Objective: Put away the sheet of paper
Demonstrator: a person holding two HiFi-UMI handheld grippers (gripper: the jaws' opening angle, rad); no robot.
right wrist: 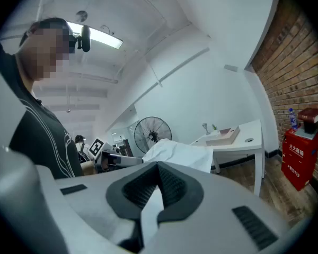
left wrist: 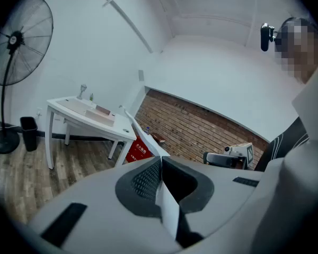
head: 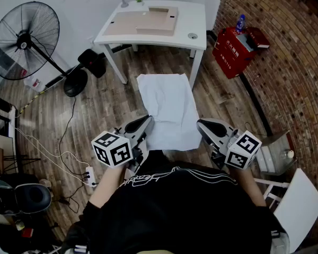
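A large white sheet of paper [head: 168,110] hangs stretched out in front of me above the wooden floor. My left gripper [head: 147,121] is shut on its near left corner, and the sheet [left wrist: 167,208] shows pinched edge-on between those jaws. My right gripper [head: 200,125] is shut on the near right corner, where the sheet [right wrist: 181,153] rises out of the jaws and billows toward the white desk [right wrist: 238,142]. In the head view the sheet's far edge reaches almost to the white desk [head: 193,23].
A flat cardboard box [head: 146,21] lies on the desk. A black standing fan [head: 25,41] is at the left, a bin [head: 93,62] beside it. A red cabinet [head: 236,46] stands against the brick wall [head: 286,52]. Cables and a power strip [head: 88,174] lie on the floor.
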